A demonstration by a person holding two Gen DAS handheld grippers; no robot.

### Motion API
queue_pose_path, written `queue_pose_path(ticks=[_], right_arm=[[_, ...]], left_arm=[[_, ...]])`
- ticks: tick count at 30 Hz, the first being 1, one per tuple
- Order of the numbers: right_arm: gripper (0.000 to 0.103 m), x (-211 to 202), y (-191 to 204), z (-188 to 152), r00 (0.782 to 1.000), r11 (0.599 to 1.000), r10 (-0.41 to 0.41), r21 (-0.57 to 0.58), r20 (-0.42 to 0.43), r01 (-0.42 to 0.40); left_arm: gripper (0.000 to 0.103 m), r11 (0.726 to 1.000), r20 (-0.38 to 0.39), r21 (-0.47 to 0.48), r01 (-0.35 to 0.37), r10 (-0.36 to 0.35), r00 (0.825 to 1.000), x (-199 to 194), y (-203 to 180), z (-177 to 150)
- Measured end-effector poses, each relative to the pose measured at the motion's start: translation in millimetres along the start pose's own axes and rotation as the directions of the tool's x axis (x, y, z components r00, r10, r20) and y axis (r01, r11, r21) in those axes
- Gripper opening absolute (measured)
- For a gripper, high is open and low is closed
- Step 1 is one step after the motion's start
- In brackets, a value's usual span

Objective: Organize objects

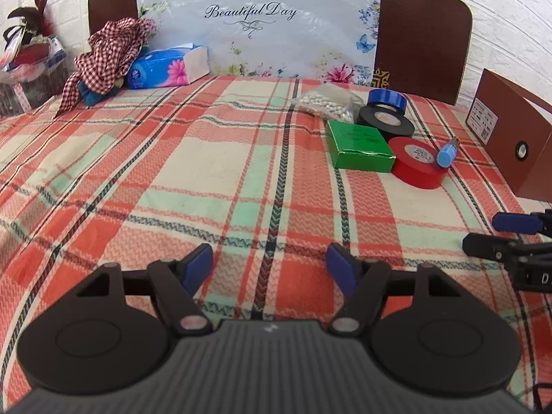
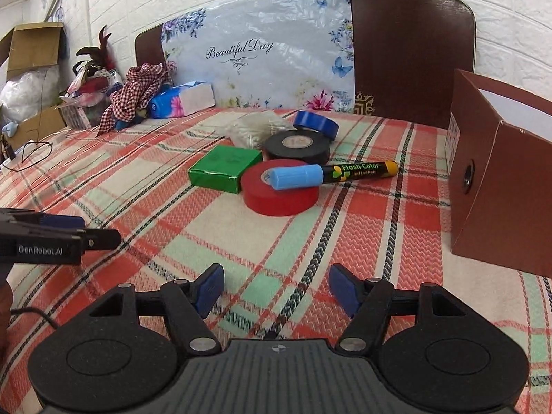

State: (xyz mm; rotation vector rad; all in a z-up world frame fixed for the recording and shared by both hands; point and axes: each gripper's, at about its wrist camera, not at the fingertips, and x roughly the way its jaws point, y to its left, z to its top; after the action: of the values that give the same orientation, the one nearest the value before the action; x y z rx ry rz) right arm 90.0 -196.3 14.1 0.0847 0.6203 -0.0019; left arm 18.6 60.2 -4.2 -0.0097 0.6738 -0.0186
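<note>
A cluster of objects lies on the plaid tablecloth: a green box (image 2: 224,169) (image 1: 358,146), a red tape roll (image 2: 279,189) (image 1: 417,164), a black tape roll (image 2: 296,146) (image 1: 384,120), a blue tape roll (image 2: 315,122) (image 1: 386,98), a bag of white beads (image 2: 257,127) (image 1: 326,101), and a blue-capped marker (image 2: 331,174) (image 1: 446,151) resting across the red roll. A brown open box (image 2: 500,179) (image 1: 510,131) stands at the right. My left gripper (image 1: 269,269) is open and empty, near the front. My right gripper (image 2: 276,286) is open and empty, short of the red roll.
A tissue box (image 1: 169,67), a checked cloth (image 1: 107,55) and a floral board (image 1: 258,20) stand at the back against a dark headboard. Cardboard boxes (image 2: 31,51) sit far left. The left gripper shows in the right wrist view (image 2: 69,238).
</note>
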Motion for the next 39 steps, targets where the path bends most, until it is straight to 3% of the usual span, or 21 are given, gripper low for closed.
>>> queue_pose_path(ticks=[8, 14, 19, 23, 28, 34, 39], right_arm=[[0.066, 11.3, 9.7, 11.7, 1.000, 0.999, -0.022, -0.026, 0.015, 0.022], [0.067, 45.1, 10.1, 32.8, 0.998, 0.998, -0.051, -0.024, 0.021, 0.052], [0.076, 81.1, 8.3, 52.8, 0.998, 0.996, -0.068, -0.061, 0.013, 0.069], [0.073, 89.8, 11.6, 56.7, 0.998, 0.994, -0.056, -0.096, 0.012, 0.056], [0.073, 69.6, 12.4, 43.5, 1.000, 0.995, -0.029, -0.091, 0.002, 0.029], [0.073, 13.0, 19.2, 3.8, 1.000, 0.990, 0.003, -0.144, -0.016, -0.005], [0.073, -38.2, 9.2, -29.8, 0.999, 0.990, -0.033, -0.140, -0.028, 0.029]], left_arm=[[0.079, 0.999, 0.034, -0.015, 0.046, -0.046, 0.998, 5.2, 5.8, -1.0], [0.084, 0.998, 0.047, -0.020, 0.066, -0.065, 0.997, 5.5, 7.2, -3.1], [0.087, 0.995, 0.053, -0.035, 0.096, -0.094, 0.994, 6.3, 10.9, -2.7], [0.087, 0.994, 0.054, -0.037, 0.103, -0.101, 0.993, 6.6, 11.0, -2.6], [0.088, 0.996, 0.048, -0.012, 0.085, -0.085, 0.995, 7.5, 6.6, -3.2], [0.088, 0.998, 0.040, 0.021, 0.057, -0.058, 0.998, 8.2, 0.5, -3.8], [0.088, 0.998, 0.033, 0.041, 0.041, -0.042, 0.999, 8.6, -2.7, -4.1]])
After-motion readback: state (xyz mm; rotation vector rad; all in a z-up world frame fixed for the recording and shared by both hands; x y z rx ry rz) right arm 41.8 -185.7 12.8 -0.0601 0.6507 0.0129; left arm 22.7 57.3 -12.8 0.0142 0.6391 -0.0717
